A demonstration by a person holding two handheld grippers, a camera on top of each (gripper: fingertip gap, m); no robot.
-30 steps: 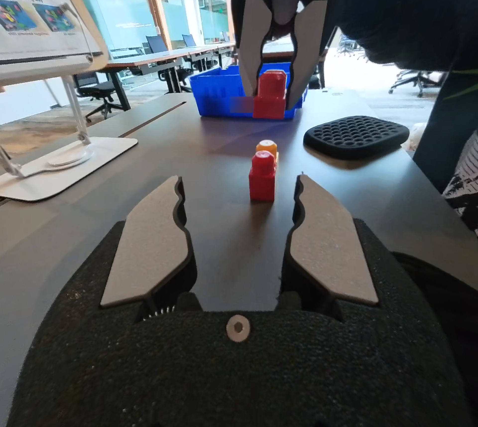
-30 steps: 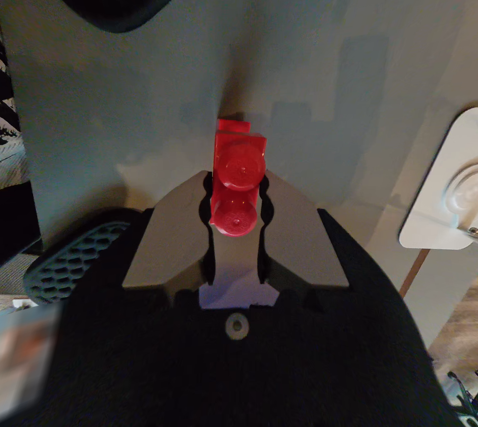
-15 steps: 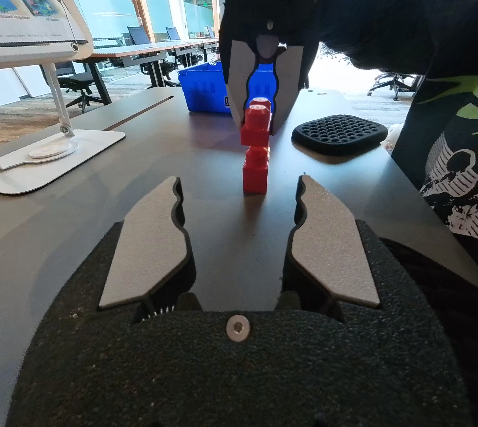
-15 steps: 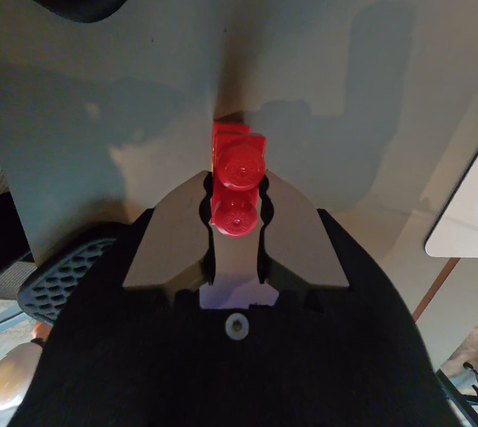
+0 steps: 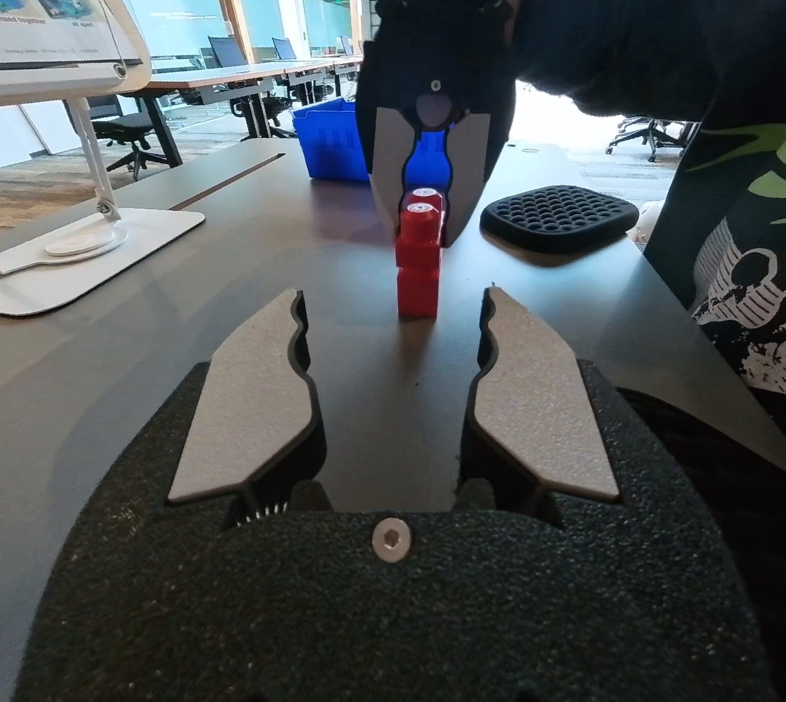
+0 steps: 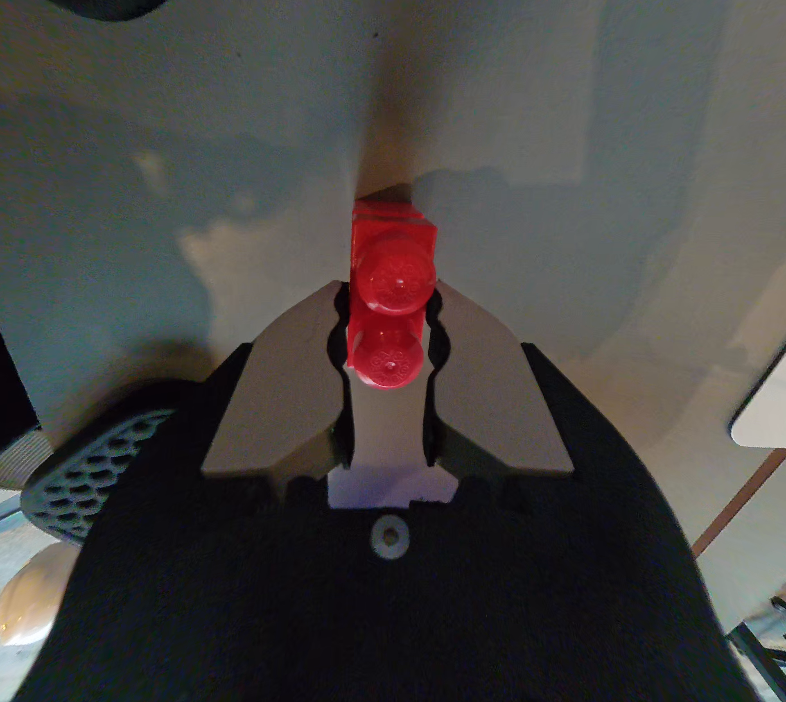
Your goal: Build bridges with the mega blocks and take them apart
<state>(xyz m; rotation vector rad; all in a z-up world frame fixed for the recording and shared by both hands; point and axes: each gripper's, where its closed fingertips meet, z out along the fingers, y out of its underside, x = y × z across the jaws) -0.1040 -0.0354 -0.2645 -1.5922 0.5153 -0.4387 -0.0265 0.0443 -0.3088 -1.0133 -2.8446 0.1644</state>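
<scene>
My right gripper (image 5: 421, 237) reaches down from above and is shut on a red two-stud block (image 5: 419, 232). That block sits on top of a red block (image 5: 417, 292) standing on the dark table (image 5: 212, 298). In the right wrist view the gripper (image 6: 389, 286) looks straight down on the held red block (image 6: 393, 290), with an edge of the lower red block (image 6: 383, 207) showing beyond it. My left gripper (image 5: 393, 292) is open and empty, low over the table just in front of the stack. Anything behind the stack is hidden.
A blue bin (image 5: 331, 145) stands at the back of the table. A black perforated mat (image 5: 557, 217) lies right of the stack and also shows in the right wrist view (image 6: 85, 469). A white stand base (image 5: 98, 234) holding a board is at the left. A person's body is at the right. Across from one pair of fingers to the other is roughly 12 cm.
My right gripper has come down with the red two-stud block and set it onto the red block on the table. The orange block behind is now hidden. My left gripper stays open.
</scene>
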